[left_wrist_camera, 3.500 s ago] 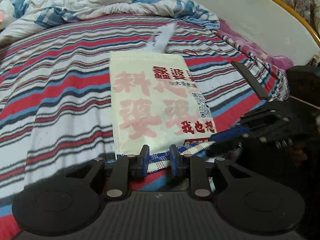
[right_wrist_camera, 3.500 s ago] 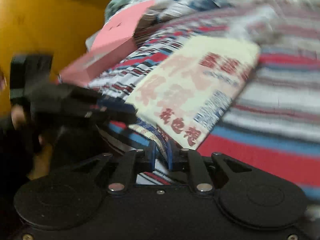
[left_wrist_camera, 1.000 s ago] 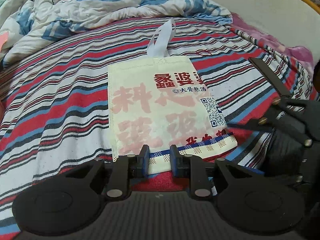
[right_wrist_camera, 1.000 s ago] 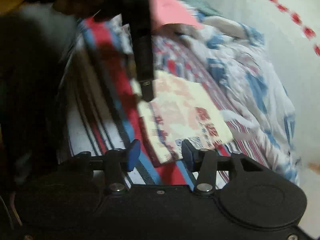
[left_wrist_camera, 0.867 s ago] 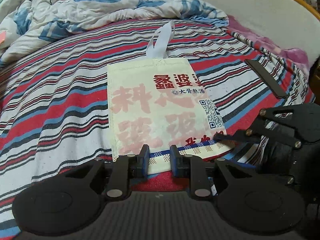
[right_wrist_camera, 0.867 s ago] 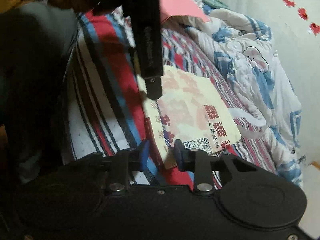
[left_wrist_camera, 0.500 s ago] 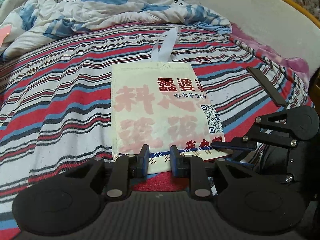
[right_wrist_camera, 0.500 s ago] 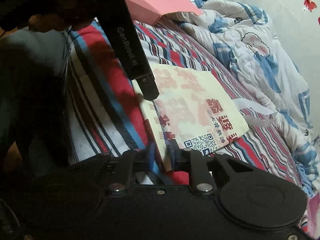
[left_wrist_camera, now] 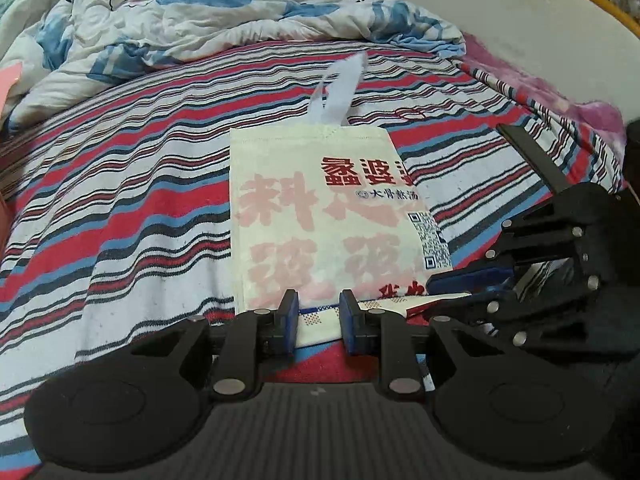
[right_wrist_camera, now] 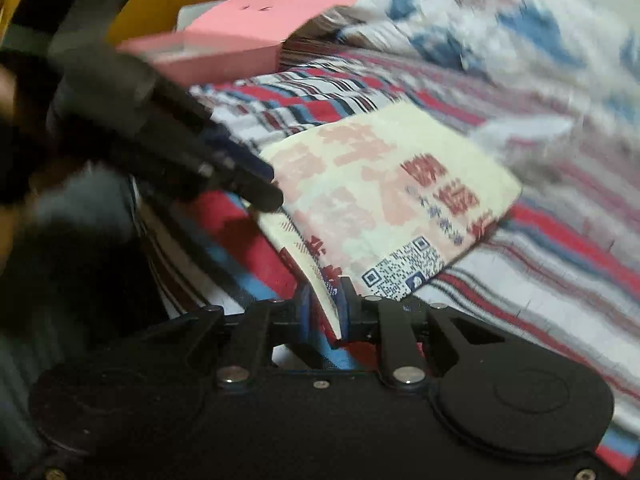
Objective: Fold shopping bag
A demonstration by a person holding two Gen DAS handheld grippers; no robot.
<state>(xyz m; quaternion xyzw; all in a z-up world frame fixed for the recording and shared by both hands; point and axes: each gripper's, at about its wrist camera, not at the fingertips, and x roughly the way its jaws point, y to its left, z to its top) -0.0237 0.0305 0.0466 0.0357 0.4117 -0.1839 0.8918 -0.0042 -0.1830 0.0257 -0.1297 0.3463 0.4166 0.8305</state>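
Shopping bag [left_wrist_camera: 320, 216]: cream, thin soft cloth, likely light and floppy; lies flat on striped bed [left_wrist_camera: 120, 208], handles [left_wrist_camera: 338, 92] toward 12 o'clock. Left gripper [left_wrist_camera: 319, 316] pinches the 6 o'clock bottom hem; right gripper [right_wrist_camera: 323, 304] pinches its 5 o'clock corner. Hem corners suit holding.

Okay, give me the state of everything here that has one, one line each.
Shopping bag: flat on the striped bedsheet, near edge lifted.
Bag handle: stretched out away from the grippers.
Left gripper: shut on the bag's near edge.
Right gripper: shut on the bag's near corner.
Quilt: rumpled.
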